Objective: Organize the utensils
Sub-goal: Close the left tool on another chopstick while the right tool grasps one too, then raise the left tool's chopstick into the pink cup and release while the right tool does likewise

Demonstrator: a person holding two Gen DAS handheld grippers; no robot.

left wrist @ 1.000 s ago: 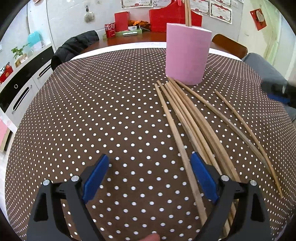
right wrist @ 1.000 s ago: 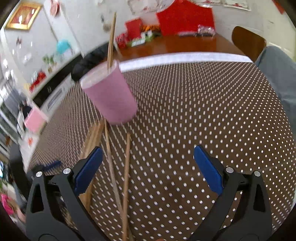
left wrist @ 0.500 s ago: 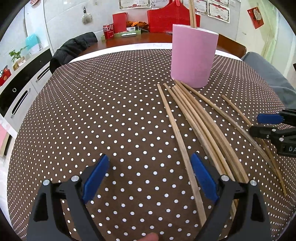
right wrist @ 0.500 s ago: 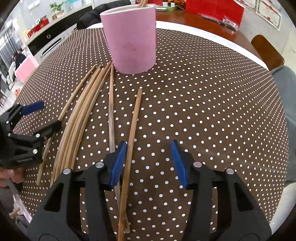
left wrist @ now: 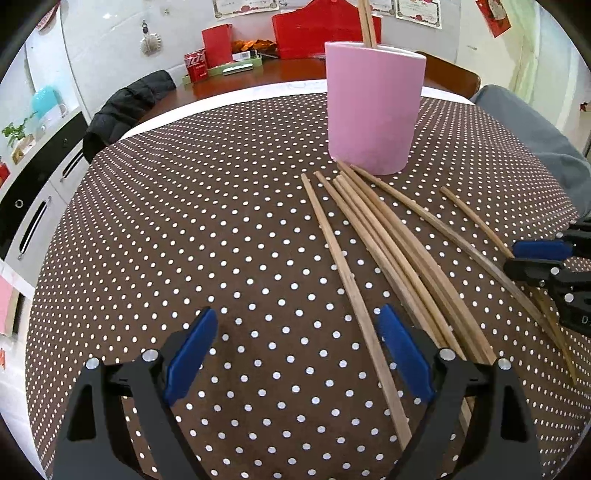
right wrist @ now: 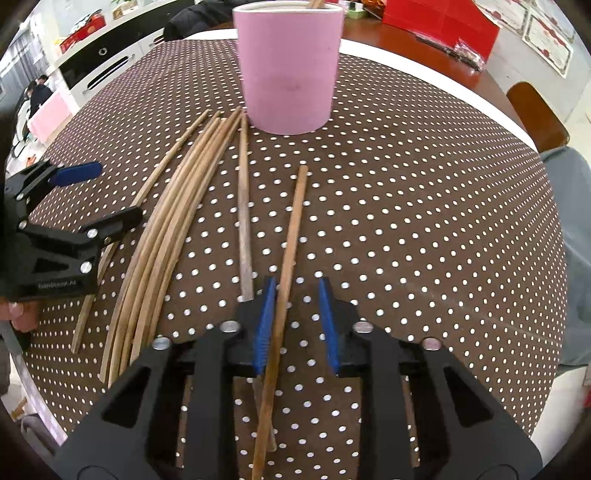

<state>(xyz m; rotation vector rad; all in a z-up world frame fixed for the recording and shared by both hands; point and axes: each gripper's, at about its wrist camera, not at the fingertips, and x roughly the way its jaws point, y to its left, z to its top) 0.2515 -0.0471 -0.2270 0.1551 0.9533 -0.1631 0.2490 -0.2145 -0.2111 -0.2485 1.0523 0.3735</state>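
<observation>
A pink cup (left wrist: 373, 107) (right wrist: 291, 66) stands on the dotted brown tablecloth with chopsticks standing in it. Several wooden chopsticks (left wrist: 391, 251) (right wrist: 173, 229) lie fanned out in front of it. My right gripper (right wrist: 295, 317) is low over the table, half closed, with one lone chopstick (right wrist: 291, 236) lying between its jaws against the left pad; the jaws do not clamp it. It also shows in the left wrist view (left wrist: 539, 258). My left gripper (left wrist: 295, 354) is open and empty, left of the pile; it shows in the right wrist view (right wrist: 77, 195).
The round table's far edge (left wrist: 221, 107) has a white rim. Behind it is a wooden table with red boxes (left wrist: 317, 33), and chairs (left wrist: 125, 107) with a dark jacket. A grey-clothed person (left wrist: 532, 140) sits at the right.
My right gripper has dropped over the lone right chopstick and narrowed its jaws around it. My left gripper has moved slightly closer to the cup.
</observation>
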